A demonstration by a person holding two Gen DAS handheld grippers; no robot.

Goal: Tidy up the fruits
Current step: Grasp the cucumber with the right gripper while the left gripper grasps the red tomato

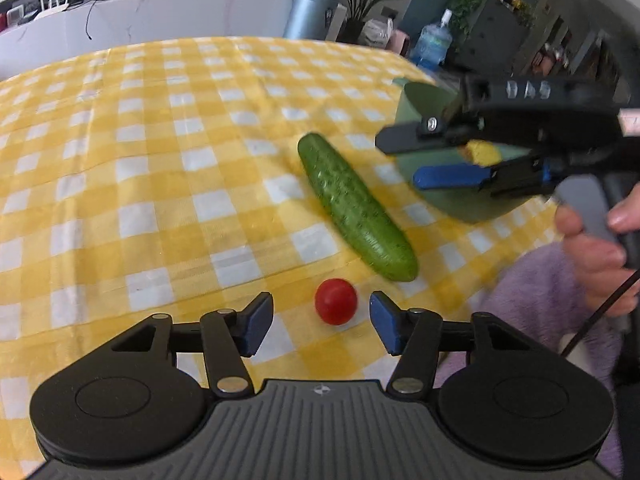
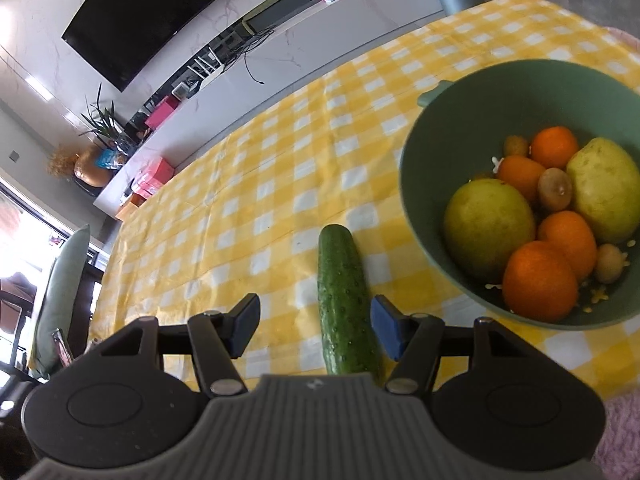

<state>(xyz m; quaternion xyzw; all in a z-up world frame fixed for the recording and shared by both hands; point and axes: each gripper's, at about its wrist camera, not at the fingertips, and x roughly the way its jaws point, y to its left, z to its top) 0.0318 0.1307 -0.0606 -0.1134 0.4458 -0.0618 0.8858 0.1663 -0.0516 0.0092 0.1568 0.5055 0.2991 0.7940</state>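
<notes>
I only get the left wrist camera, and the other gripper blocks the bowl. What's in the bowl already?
Observer: The green bowl holds four oranges, two big yellow-green fruits and three small brown ones.
Operator: Has the right gripper grabbed anything?
Observer: No. The cucumber lies on the cloth between the right gripper's fingers, closer to the right-hand one, and neither pad touches it.
</notes>
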